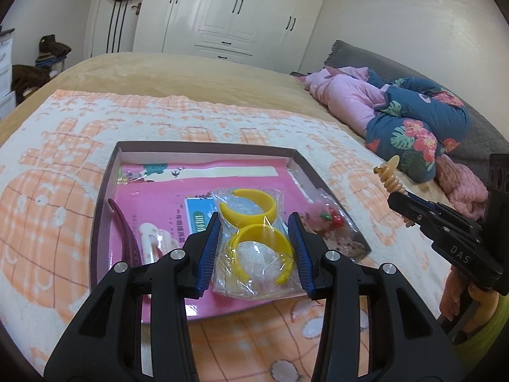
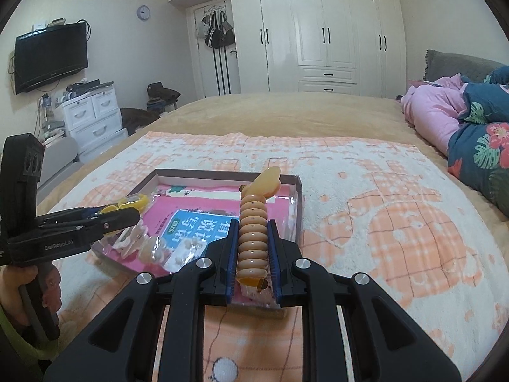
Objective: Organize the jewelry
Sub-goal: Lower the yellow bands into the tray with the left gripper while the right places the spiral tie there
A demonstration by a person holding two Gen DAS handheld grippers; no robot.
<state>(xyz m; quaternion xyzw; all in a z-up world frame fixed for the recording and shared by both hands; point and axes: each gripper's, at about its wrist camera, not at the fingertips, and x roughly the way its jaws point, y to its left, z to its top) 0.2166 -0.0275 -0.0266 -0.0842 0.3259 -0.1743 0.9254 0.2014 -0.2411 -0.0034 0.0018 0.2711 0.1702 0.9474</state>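
So on the bed there's a white towel with an orange checked cartoon print (image 1: pixel 63 191), and a shallow cardboard box with a dark rim (image 1: pixel 203 146) sits on it, lined with a glossy pink printed sheet (image 1: pixel 152 203).

The left gripper (image 1: pixel 256 251) has its blue-padded fingers (image 1: pixel 208 251) closed in on a clear plastic bag with two chunky yellow open bangles (image 1: pixel 254 242), one pad on each side of the bag, over the near part of the box. From the right wrist view you mostly just see yellow poking out past that gripper (image 2: pixel 127 207).

The right gripper (image 2: pixel 253 254) is squeezed onto a tan ribbed spiral hair clip with an amber paddle-shaped end (image 2: pixel 253 235), held up off the towel at the box's near right corner, paddle end pointing away.

Also in the box: a maroon curved hair clip (image 1: pixel 125 229) near the left wall, a white clip (image 1: pixel 156 242) just beside it, and a small clear bag with pink and red bits (image 1: pixel 331 226) against the right wall. A pink and blue floral quilt (image 1: pixel 397 117) is bunched up on the right.
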